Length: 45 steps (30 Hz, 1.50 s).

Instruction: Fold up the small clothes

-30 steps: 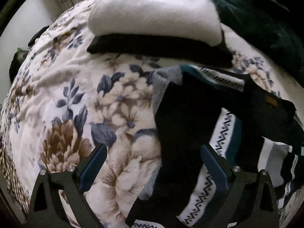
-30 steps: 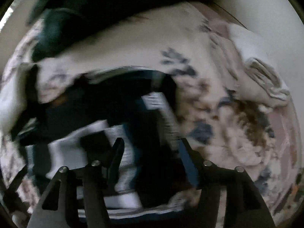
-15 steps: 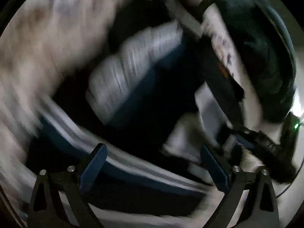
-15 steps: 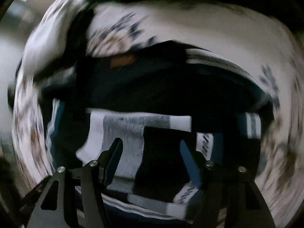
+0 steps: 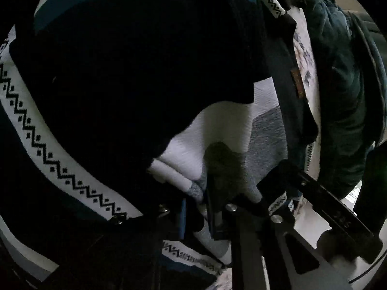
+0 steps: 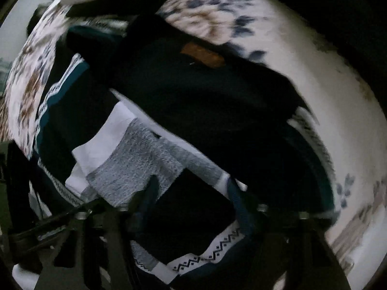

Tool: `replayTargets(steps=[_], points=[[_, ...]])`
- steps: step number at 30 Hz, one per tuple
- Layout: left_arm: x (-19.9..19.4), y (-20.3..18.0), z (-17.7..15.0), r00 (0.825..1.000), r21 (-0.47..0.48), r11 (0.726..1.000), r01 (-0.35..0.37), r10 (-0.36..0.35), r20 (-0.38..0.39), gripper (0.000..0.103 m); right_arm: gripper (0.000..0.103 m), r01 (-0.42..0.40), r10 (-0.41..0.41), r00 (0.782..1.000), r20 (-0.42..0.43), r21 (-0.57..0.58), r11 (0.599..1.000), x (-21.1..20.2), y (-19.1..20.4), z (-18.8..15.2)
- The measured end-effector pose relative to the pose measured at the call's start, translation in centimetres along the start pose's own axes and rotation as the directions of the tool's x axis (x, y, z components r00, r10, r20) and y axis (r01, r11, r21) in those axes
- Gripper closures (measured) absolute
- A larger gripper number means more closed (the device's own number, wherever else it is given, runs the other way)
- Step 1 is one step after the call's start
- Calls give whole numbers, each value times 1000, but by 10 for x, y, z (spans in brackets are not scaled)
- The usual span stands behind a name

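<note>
The left gripper (image 5: 197, 213) is pinched together on a fold of the knit garment (image 5: 125, 77), with grey and white fabric squeezed between its two blue-padded fingers (image 5: 182, 220). Directly ahead of that gripper the garment rises in a dark mass that fills most of the left wrist view, crossed by a white band with a black zigzag pattern (image 5: 55, 159) to the gripper's left and a teal stripe farther ahead. To the gripper's right, a small brown label (image 5: 297, 83) sits on a dark edge of the garment, and beyond that lies a dark green piece of clothing (image 5: 343, 77). The right gripper (image 6: 191, 203) has its fingers spread apart, hovering low over the same garment; whether they touch the cloth cannot be told, since this view is blurred. Dark fabric lies between its fingers, a grey and white patch (image 6: 130, 166) is just ahead and to its left, and the brown label (image 6: 203, 56) is farther ahead. The garment rests on a bed with a floral cover (image 6: 321, 130), which shows beyond it and to the right gripper's right.
</note>
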<state>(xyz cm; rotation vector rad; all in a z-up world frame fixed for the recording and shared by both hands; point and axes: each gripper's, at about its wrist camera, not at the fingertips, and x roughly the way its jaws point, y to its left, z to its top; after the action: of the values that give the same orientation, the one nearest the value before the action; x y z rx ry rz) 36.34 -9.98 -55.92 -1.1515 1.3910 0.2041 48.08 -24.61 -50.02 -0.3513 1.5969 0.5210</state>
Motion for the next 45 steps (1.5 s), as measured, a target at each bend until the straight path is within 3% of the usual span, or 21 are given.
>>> replayTargets(steps=[2, 3, 11, 14, 15, 16, 17, 18, 19, 22, 28, 30, 31, 33, 34, 36, 39, 41, 42, 44, 45], points=[[-1, -1, -2, 1000, 11, 1000, 0, 0, 13, 93, 95, 3, -3, 1000, -17, -26, 1000, 7, 3, 2], [-1, 0, -3, 1000, 18, 1000, -2, 2, 19, 93, 99, 9, -9, 1000, -9, -32, 999, 7, 4, 2], [-9, 5, -10, 1000, 81, 997, -13, 13, -2, 93, 103, 91, -93, 994, 61, 35, 995, -3, -24, 6], [-14, -3, -5, 999, 102, 995, 25, -20, -49, 83, 103, 19, -24, 999, 32, 164, 986, -10, -45, 2], [-19, -8, -4, 998, 134, 991, 22, -15, -58, 74, 101, -18, 9, 999, 45, 206, 978, -16, -49, -3], [-28, -14, -5, 998, 185, 983, 6, 5, -60, 52, 91, -52, 37, 997, 61, 259, 964, -25, -55, -10], [-38, -21, -6, 999, 248, 969, -13, 25, -46, 34, 66, -70, 48, 996, 75, 316, 946, -35, -62, -22], [-47, -25, -7, 999, 297, 954, -27, 37, -26, 31, 52, -91, 58, 994, 97, 380, 920, -46, -66, -37], [-60, -32, -7, 998, 369, 927, -68, 68, 11, 31, 38, -118, 68, 989, 128, 440, 890, -54, -70, -52], [-84, -42, 1, 971, 499, 834, -236, 187, 147, 30, 38, -256, 151, 964, 218, 619, 743, -61, -59, -113], [-90, -29, 50, 926, 582, 721, -377, 267, 269, 30, 39, -453, 244, 889, 387, 822, 345, 5, -21, -199], [-79, -24, 68, 907, 598, 683, -420, 316, 277, 30, 57, -461, 192, 885, 423, 854, 243, 34, -8, -201], [-78, -22, 73, 905, 603, 674, -426, 323, 277, 25, 88, -459, 174, 887, 428, 861, 218, 40, -8, -204], [-77, -18, 85, 902, 605, 669, -432, 323, 287, 14, 97, -462, 128, 886, 447, 877, 135, 46, 2, -216], [-77, -19, 89, 901, 606, 667, -433, 321, 291, 14, 97, -466, 95, 884, 457, 876, 126, 38, 8, -221], [-73, -18, 95, 902, 615, 660, -432, 321, 290, 14, 97, -437, 38, 899, 437, 884, 168, 21, 15, -228], [-66, -18, 99, 899, 617, 655, -437, 326, 291, 13, 96, -386, 94, 922, 375, 898, 212, 25, 12, -225], [-63, -22, 98, 897, 623, 645, -443, 329, 296, 13, 86, -368, 126, 929, 347, 900, 233, 20, 5, -222], [-67, -23, 94, 896, 633, 635, -443, 323, 304, 13, 80, -350, 118, 937, 330, 897, 269, 11, 6, -221], [-70, -29, 84, 896, 646, 622, -444, 319, 308, 13, 34, -337, 69, 940, 333, 881, 332, -8, 5, -224], [-74, -29, 77, 899, 654, 617, -437, 311, 308, 13, 24, -304, 25, 948, 319, 876, 375, -25, 8, -228]])
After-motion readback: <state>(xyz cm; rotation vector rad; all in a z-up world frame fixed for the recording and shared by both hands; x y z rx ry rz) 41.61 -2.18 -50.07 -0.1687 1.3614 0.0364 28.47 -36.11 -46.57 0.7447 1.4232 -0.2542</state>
